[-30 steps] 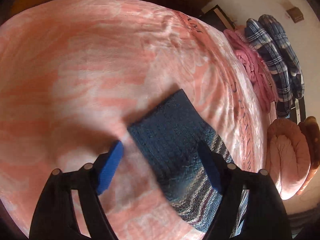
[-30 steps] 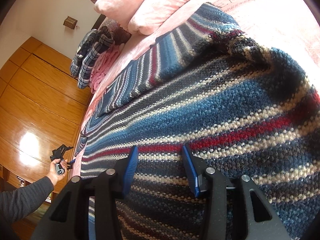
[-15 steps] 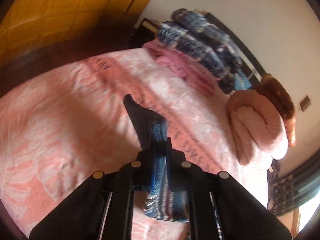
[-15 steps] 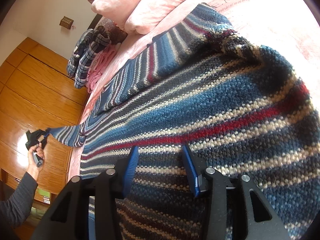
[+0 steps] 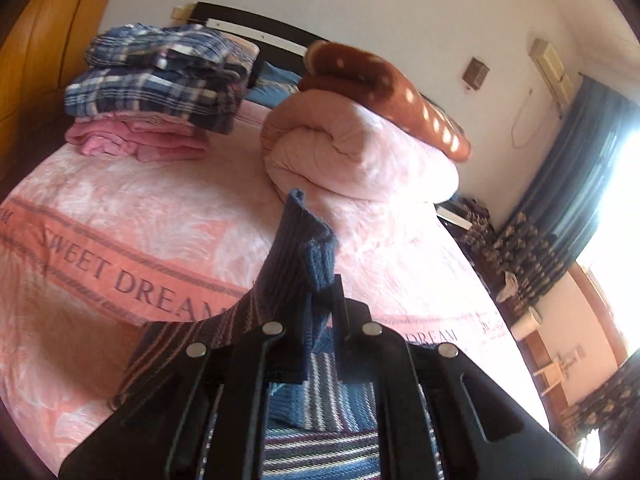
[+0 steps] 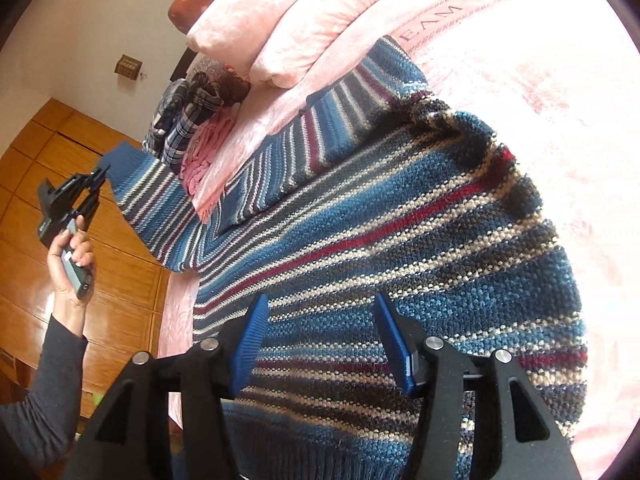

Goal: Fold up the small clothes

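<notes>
On the bed: the blue knitted sweater with red, cream and grey stripes lies spread over the pink patterned bedspread, its body flat under the right claw and one sleeve lifted clear of the bed.
Sleeve: the dark blue ribbed cuff of the sleeve stands up out of the left claw, raised above the bedspread.
Left claw: the left claw is clamped tight on the cuff; in the right wrist view it is held high, off the bed's wardrobe-side edge, by the person's hand, with the sleeve stretched between it and the body.
Right claw: the right claw hangs spread wide over the sweater's lower body, gripping nothing.
Change: a second ago the left claw was spread over the cuff lying flat; half a second ago it had closed on it low down; now the cuff is well up.
Meaning: the sleeve seems ready to be carried across the body for the first fold.
Further out: a rolled pink quilt and a stack of folded plaid and pink clothes sit at the headboard end.
</notes>
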The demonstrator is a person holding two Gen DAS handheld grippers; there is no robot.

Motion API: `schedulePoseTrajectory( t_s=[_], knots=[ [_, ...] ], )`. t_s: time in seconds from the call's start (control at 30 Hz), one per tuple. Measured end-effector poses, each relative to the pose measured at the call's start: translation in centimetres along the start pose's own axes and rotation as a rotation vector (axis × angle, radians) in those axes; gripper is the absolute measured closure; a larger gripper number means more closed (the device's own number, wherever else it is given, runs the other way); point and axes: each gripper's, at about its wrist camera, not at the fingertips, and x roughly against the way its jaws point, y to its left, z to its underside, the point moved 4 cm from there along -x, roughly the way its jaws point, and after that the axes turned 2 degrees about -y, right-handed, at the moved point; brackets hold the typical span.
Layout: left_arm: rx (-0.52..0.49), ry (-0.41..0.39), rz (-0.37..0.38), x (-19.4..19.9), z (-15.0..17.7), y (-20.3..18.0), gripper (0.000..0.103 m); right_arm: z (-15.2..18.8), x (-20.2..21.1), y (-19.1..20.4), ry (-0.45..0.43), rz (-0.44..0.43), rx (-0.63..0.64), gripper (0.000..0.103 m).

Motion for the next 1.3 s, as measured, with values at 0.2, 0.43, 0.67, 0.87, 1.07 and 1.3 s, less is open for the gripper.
schedulePoseTrajectory(
  t_s=[0.2, 0.43, 0.67, 0.87, 1.07, 1.3],
  knots=[
    [-0.029, 0.158, 0.054, -9.4, 8.2, -4.3, 0.097, -0.7, 0.4, -0.6, 0.002, 0.014, -0.002, 0.046],
    [-0.018, 0.342, 0.127, -16.3, 17.3, -5.3, 0.076, -4.2, -1.0, 0.3, 0.013, 0.016, -0.026, 0.026],
    [0.17, 0.096, 0.244, -7.6, 21.5, -1.1, 0.032, -11.9, -9.4, 4.2, 0.155, -0.159, -0.112, 0.037],
    [0.266, -0.017, 0.356, -2.7, 19.7, 2.4, 0.032, -15.5, -20.2, 4.8, 0.323, -0.089, -0.162, 0.043],
    [0.389, -0.089, 0.357, -1.7, 18.5, 6.3, 0.032, -16.5, -24.5, 5.8, 0.387, -0.027, -0.134, 0.043],
    [0.505, -0.292, 0.231, 3.2, 16.7, 11.8, 0.031, -16.9, -25.2, 7.5, 0.416, 0.044, -0.074, 0.094]
  ],
)
